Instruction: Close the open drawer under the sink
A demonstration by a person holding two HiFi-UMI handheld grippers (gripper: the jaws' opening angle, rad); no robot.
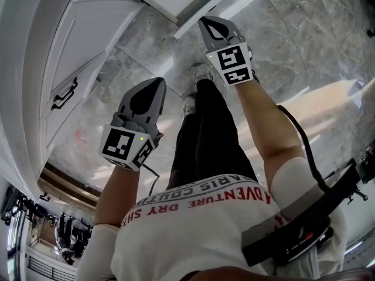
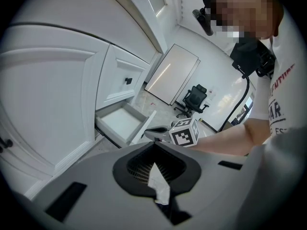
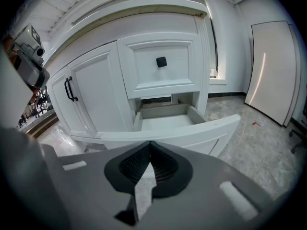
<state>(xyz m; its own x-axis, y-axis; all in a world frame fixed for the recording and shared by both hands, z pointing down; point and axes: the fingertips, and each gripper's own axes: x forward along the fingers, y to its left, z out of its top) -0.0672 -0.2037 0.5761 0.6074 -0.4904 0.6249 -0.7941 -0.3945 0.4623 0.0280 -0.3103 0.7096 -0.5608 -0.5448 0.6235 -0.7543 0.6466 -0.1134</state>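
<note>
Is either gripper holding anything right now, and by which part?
Nothing is held. The left gripper and right gripper are both shut and empty, neither gripping the open drawer.

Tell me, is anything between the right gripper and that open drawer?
Nothing. In the right gripper view, the open drawer shows its front panel just past the right gripper, with no object between.

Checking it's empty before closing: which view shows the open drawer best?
The right gripper view: the open drawer faces it, interior visible and bare. The left gripper view shows it small, from the side; the head view doesn't clearly show it.
</note>
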